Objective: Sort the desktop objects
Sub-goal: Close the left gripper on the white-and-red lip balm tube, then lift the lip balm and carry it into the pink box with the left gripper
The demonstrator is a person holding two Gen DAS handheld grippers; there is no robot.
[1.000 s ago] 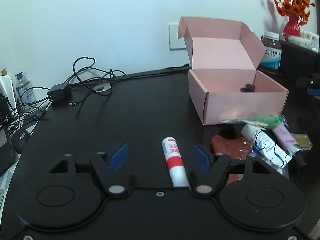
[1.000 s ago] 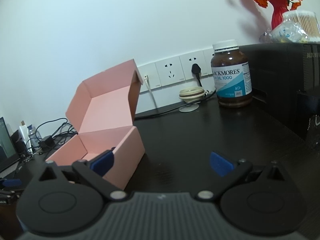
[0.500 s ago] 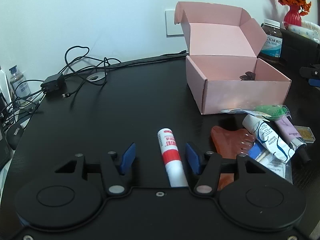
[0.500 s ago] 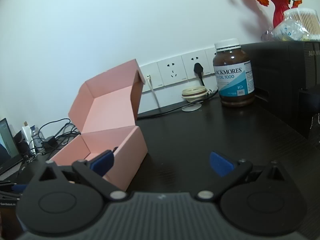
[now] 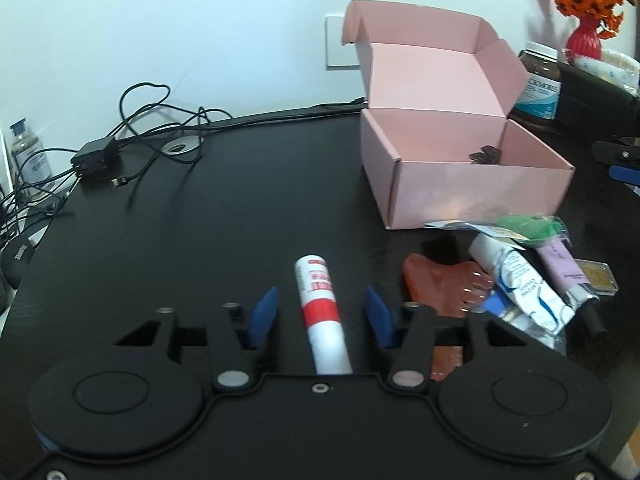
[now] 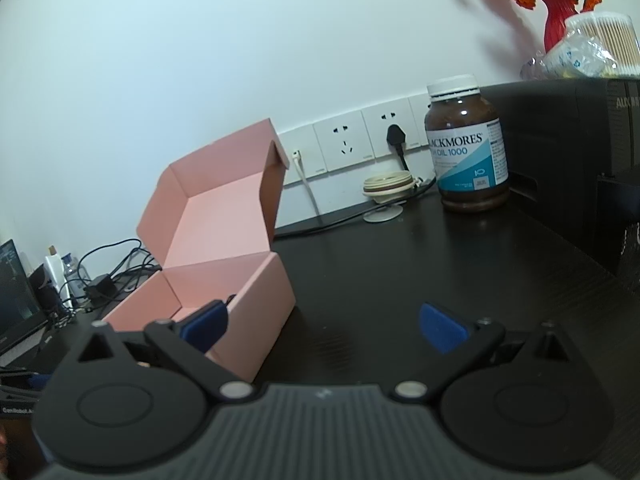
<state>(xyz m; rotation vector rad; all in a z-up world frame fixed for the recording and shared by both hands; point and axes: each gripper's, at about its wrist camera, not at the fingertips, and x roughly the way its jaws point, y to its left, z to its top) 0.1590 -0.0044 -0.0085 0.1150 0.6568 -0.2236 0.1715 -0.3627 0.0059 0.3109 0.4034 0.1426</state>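
The left gripper (image 5: 320, 312) tilts down at the desk (image 5: 200, 240), its jaws just closing around a smooth red-and-white tube (image 5: 322, 312) without touching. The right gripper (image 6: 324, 324), spread and empty, hangs beside the pink cardboard box (image 6: 224, 264).

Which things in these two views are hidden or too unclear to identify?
- Left wrist view: the dark item in the pink box is mostly hidden by the box wall.
- Left wrist view: the red-and-white tube has its near end behind the left gripper body.
- Left wrist view: the brown bottle has a blurred label.
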